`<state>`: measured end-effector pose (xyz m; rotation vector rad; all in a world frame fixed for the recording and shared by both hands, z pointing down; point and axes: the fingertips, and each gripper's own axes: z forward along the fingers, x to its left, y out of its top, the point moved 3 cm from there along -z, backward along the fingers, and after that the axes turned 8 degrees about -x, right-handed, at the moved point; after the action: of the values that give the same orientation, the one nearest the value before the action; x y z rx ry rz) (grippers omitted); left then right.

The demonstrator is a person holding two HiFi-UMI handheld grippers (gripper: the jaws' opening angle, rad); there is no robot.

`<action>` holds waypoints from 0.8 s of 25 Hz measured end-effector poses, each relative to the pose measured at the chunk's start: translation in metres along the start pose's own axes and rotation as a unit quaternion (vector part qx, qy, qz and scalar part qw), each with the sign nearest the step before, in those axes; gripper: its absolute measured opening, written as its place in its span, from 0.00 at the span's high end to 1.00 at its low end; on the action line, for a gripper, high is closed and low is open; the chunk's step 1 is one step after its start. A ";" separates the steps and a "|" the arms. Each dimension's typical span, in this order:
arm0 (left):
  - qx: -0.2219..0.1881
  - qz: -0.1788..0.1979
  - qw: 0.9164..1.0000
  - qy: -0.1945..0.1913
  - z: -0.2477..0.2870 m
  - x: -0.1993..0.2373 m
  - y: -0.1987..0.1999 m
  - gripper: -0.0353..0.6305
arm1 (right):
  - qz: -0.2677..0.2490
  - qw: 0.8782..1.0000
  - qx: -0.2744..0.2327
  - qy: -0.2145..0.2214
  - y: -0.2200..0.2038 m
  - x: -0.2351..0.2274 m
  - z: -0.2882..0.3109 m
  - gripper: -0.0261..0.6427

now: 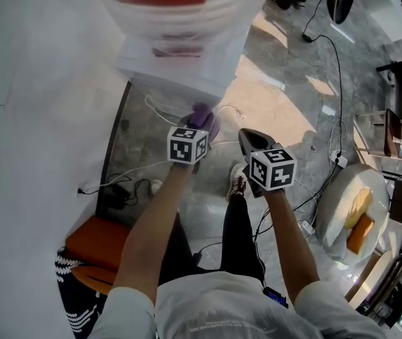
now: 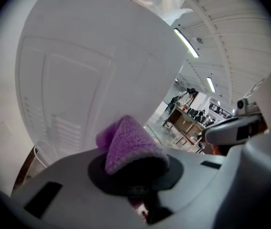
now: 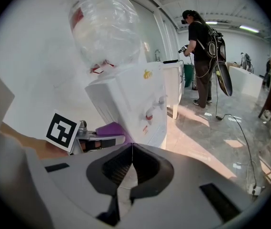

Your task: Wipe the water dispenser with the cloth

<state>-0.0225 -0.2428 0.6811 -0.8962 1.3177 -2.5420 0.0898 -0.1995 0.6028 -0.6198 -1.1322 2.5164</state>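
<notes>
The white water dispenser [image 1: 179,66] stands ahead with a clear bottle [image 1: 176,2] on top; its side panel [image 2: 92,94] fills the left gripper view, and its taps [image 3: 150,114] show in the right gripper view. My left gripper [image 1: 202,122] is shut on a purple cloth [image 2: 125,142], which it holds close against the dispenser's side. The cloth [image 3: 110,128] also shows past the jaws in the right gripper view. My right gripper [image 1: 251,141] hangs beside it to the right, shut and empty, its jaw tips touching.
White cables [image 1: 160,111] trail on the floor by the dispenser. An orange seat [image 1: 105,249] sits at lower left, a white round table [image 1: 356,210] at right. A person [image 3: 202,56] stands further off on the glossy floor, with a black cable [image 3: 242,128] running near.
</notes>
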 end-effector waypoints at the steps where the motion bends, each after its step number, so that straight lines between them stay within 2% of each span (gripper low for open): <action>1: -0.002 -0.005 1.000 -0.003 -0.002 0.000 -0.002 0.85 | 0.000 1.000 0.000 0.000 -0.001 0.000 0.000 0.94; 4: 0.005 -0.013 1.000 0.008 -0.010 0.012 -0.016 0.85 | 0.001 1.000 0.002 0.000 -0.002 0.002 0.003 0.94; 10: 0.031 -0.046 0.995 0.085 -0.047 0.071 -0.044 0.85 | 0.007 1.000 0.009 0.009 -0.007 0.017 0.025 0.94; 15: 0.029 -0.085 0.986 0.138 -0.080 0.123 -0.050 0.85 | -0.001 0.998 0.027 0.052 -0.012 0.061 0.058 0.94; 20: 0.024 -0.105 0.982 0.157 -0.102 0.158 -0.054 0.85 | -0.006 0.996 0.037 0.078 -0.013 0.093 0.092 0.94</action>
<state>-0.2012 -0.1990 0.7481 -0.6765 1.2907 -2.9656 -0.0347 -0.2075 0.6439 -0.7713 -0.9812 2.4383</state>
